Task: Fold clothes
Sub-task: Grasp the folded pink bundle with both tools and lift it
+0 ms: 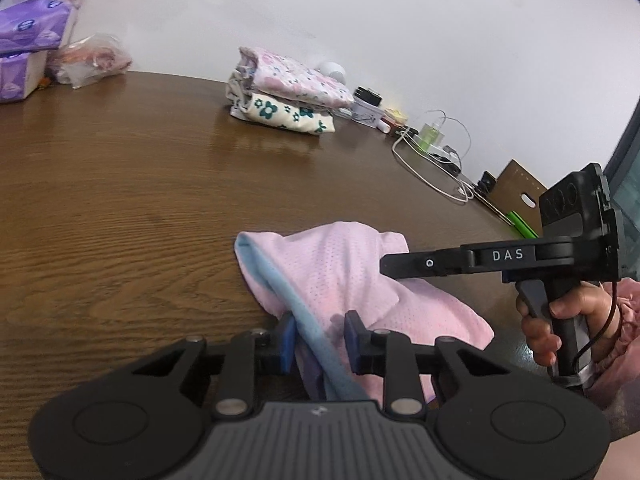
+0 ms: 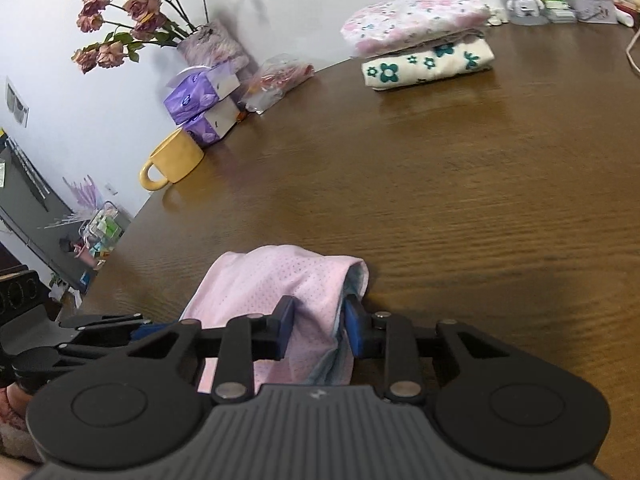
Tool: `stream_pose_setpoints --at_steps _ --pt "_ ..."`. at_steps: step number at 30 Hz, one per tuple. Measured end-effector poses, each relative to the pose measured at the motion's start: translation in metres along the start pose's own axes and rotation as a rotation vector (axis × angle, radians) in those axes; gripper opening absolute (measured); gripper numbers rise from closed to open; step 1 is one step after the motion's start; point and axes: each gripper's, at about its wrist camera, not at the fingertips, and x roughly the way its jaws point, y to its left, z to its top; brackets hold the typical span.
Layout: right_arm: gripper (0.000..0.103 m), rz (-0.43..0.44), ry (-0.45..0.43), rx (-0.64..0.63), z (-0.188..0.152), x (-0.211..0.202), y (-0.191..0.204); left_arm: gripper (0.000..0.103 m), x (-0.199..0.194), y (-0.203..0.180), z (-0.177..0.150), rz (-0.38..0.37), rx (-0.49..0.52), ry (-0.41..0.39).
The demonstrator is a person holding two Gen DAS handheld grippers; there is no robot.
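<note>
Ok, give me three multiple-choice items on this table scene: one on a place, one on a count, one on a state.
1. Where does the yellow mug stand?
A. On the folded stack
B. Beside the purple tissue boxes
C. On the pink garment

2. How many folded clothes are in the stack?
A. Two
B. Four
C. Five

3. What is the pink garment's state?
A. Folded on the stack
B. Hanging off the table
C. Gripped by the left hand-held gripper and right hand-held gripper

Answers: 1 B, it sits by the boxes; 2 A, pink-flowered piece over green-flowered piece; 3 C, both pairs of pads pinch the fabric.
</note>
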Motion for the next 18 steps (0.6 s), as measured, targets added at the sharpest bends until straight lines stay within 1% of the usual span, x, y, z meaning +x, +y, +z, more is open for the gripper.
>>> stream_pose_setpoints --at_steps 1,2,3,4,5,6,7,8,9,10,11,12,15,18 --pt "0.028 -0.002 -0.004 -0.002 -0.001 -0.001 0.001 0.026 -0.001 0.000 0.000 0.004 0.000 -0.007" --pt "0.029 -0.002 -0.011 -0.006 -0.002 -0.003 0.002 0.032 -0.003 0.000 0.000 0.008 0.000 -0.014" --pt "0.032 -0.001 -0.020 -0.010 -0.005 -0.006 0.003 0.048 -0.004 0.000 0.001 0.012 0.000 -0.021" --pt "0.041 0.000 -0.029 -0.014 -0.007 -0.010 0.004 0.057 -0.005 0.000 0.001 0.016 -0.001 -0.028" --pt "0.051 0.001 -0.039 -0.019 -0.009 -0.014 0.006 0.072 -0.008 -0.001 0.001 0.017 -0.001 -0.042" --pt "0.057 -0.001 -0.051 -0.024 -0.012 -0.018 0.007 0.083 -0.010 -0.002 0.001 0.017 0.000 -0.058" --pt "0.072 -0.002 -0.065 -0.030 -0.015 -0.024 0.009 0.087 -0.013 -0.003 0.001 0.021 0.001 -0.072" --pt "0.084 -0.004 -0.078 -0.038 -0.018 -0.029 0.012 0.092 -0.015 -0.005 0.001 0.030 0.003 -0.084" --pt "0.087 -0.005 -0.091 -0.049 -0.020 -0.034 0.015 0.093 -0.016 -0.005 0.001 0.038 -0.002 -0.091" --pt "0.093 -0.007 -0.101 -0.059 -0.023 -0.038 0.017 0.094 -0.017 -0.005 0.001 0.046 -0.007 -0.098" --pt "0.101 -0.011 -0.108 -0.065 -0.026 -0.041 0.019 0.094 -0.018 -0.003 0.000 0.053 -0.018 -0.098" --pt "0.103 -0.017 -0.114 -0.068 -0.028 -0.044 0.020 0.095 -0.018 -0.002 0.001 0.058 -0.028 -0.097" --pt "0.103 -0.027 -0.119 -0.066 -0.036 -0.050 0.023 0.095 -0.018 0.000 0.002 0.069 -0.059 -0.087" --pt "0.103 -0.012 -0.100 -0.047 -0.039 -0.048 0.018 0.095 -0.013 0.007 0.004 0.046 -0.106 -0.046"
